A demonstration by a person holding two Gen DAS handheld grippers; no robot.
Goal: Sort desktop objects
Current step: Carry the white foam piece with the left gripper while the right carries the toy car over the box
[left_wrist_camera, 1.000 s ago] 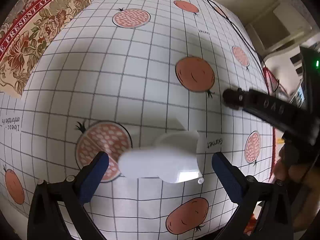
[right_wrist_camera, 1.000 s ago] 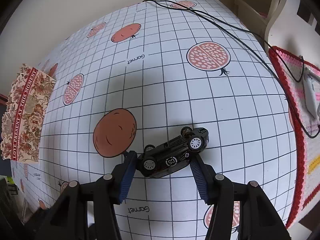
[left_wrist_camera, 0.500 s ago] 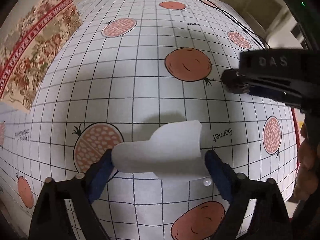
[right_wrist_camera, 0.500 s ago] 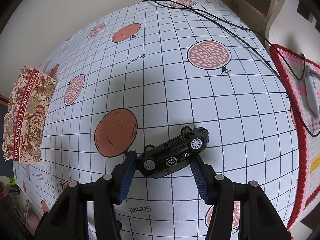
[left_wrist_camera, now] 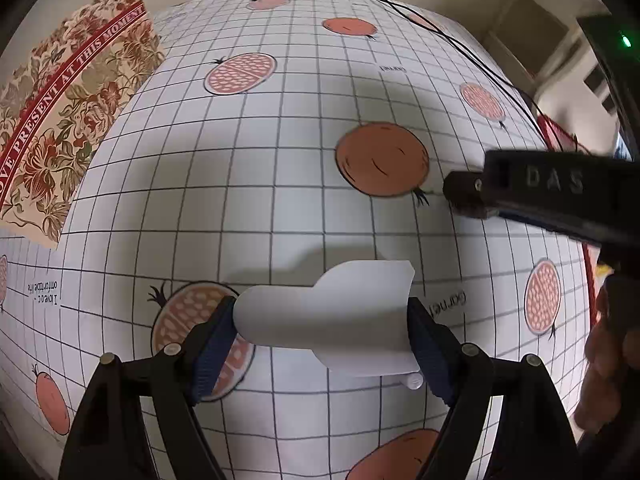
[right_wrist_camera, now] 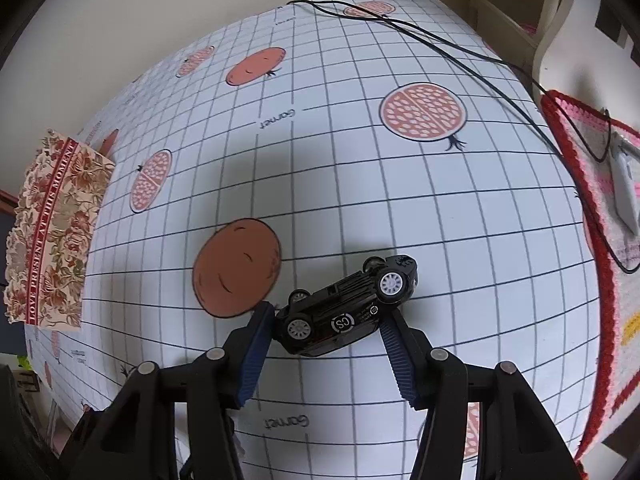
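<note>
1. In the left wrist view the left gripper [left_wrist_camera: 322, 334] is clenched on a white plastic bottle [left_wrist_camera: 328, 318]. The bottle lies crosswise between the two blue pads, above the desk [left_wrist_camera: 248, 168], which carries a grid cloth with pomegranate prints.
2. In the right wrist view the right gripper [right_wrist_camera: 326, 346] grasps a black toy car [right_wrist_camera: 348, 306]. The car is tilted, with its wheels turned toward the camera.
3. Past both grippers the cloth is bare up to the far edge of the desk.
4. A floral box [right_wrist_camera: 54, 232] sits at the left edge of the desk, well apart from both grippers.
5. A black cable [right_wrist_camera: 432, 36] runs from the far edge toward the right edge.
6. Only the right wrist view shows a crochet mat [right_wrist_camera: 600, 216] beyond the right edge.
7. Only the left wrist view shows the right gripper from the side, at the right of the picture.
</note>
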